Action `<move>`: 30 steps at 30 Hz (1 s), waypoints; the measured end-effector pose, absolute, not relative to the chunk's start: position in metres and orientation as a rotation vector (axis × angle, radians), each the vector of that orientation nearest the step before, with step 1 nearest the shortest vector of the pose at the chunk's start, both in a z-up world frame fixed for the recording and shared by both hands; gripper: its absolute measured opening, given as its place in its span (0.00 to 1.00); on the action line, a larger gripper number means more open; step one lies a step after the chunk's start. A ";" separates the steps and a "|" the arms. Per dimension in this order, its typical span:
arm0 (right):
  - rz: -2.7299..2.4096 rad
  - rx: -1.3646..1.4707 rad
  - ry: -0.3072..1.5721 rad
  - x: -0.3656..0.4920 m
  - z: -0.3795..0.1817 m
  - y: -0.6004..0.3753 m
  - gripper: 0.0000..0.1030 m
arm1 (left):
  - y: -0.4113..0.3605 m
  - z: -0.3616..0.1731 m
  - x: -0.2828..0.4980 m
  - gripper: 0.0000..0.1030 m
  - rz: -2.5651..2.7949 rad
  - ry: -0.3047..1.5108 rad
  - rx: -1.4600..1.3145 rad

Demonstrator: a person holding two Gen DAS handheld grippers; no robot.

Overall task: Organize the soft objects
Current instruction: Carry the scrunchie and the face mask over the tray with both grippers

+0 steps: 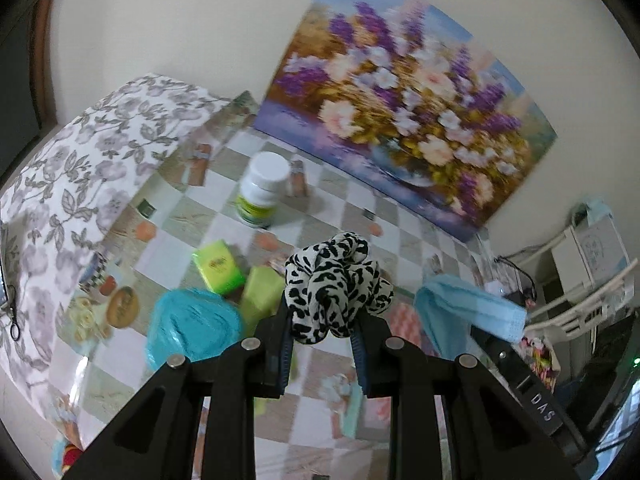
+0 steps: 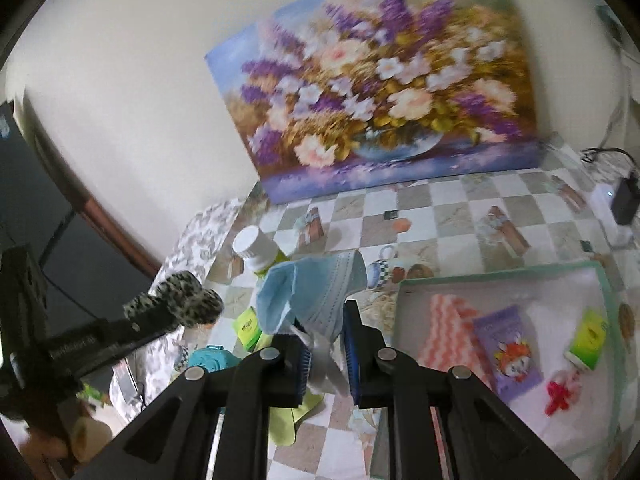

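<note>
Left claw is clamped on a spotted scrunchie, right claw grips a blue mask, tray sits to its right on the desk.

- My left tool is black with blue pads, and the scrunchie in it is white with black leopard spots.
- The face mask in my right tool is pale blue (its ear loops white).
- The bench wears a grey-and-white check.
- The painting shows purple, pink and white flowers.
- The tray has a mint-green rim and a white floor.
- The bottle is white with a green label.
</note>
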State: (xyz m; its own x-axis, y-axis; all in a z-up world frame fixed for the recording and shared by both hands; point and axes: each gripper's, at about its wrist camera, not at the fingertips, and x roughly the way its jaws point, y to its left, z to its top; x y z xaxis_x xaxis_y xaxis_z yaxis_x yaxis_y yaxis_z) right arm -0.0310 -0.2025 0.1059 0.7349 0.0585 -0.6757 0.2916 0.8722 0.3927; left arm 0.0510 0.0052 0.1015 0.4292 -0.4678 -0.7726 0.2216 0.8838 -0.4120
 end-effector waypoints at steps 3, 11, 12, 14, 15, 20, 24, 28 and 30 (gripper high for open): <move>-0.170 0.550 0.711 -0.049 0.108 -0.215 0.16 | -0.013 0.103 0.039 0.26 -0.458 1.042 -0.245; -0.297 0.591 0.686 -0.080 0.105 -0.254 0.16 | -0.060 0.093 0.024 0.26 -0.491 1.050 -0.165; -0.313 0.599 0.684 -0.084 0.103 -0.261 0.16 | -0.065 0.090 0.023 0.26 -0.492 1.053 -0.157; -0.338 0.615 0.680 -0.089 0.101 -0.272 0.16 | -0.080 0.084 0.021 0.26 -0.491 1.051 -0.129; -0.359 0.622 0.675 -0.092 0.100 -0.280 0.16 | -0.087 0.081 0.019 0.26 -0.493 1.044 -0.116; -0.418 0.650 0.674 -0.102 0.094 -0.306 0.16 | -0.121 0.064 0.015 0.26 -0.528 1.045 -0.054; -0.452 0.693 0.668 -0.109 0.086 -0.328 0.16 | -0.144 0.052 0.014 0.26 -0.562 1.049 -0.005; -0.457 0.721 0.679 -0.111 0.076 -0.341 0.16 | -0.152 0.039 0.015 0.26 -0.575 1.054 0.009; -0.469 0.734 0.687 -0.112 0.070 -0.347 0.16 | -0.154 0.033 0.018 0.26 -0.578 1.054 0.012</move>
State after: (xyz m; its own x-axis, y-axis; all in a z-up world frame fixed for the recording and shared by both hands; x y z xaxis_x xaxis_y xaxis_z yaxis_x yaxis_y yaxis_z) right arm -0.1119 -0.3468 0.0701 0.6883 -0.1512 -0.7095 0.6056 0.6582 0.4473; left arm 0.0177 -0.1538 0.0330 0.3605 -0.4426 -0.8211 0.4541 0.8522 -0.2600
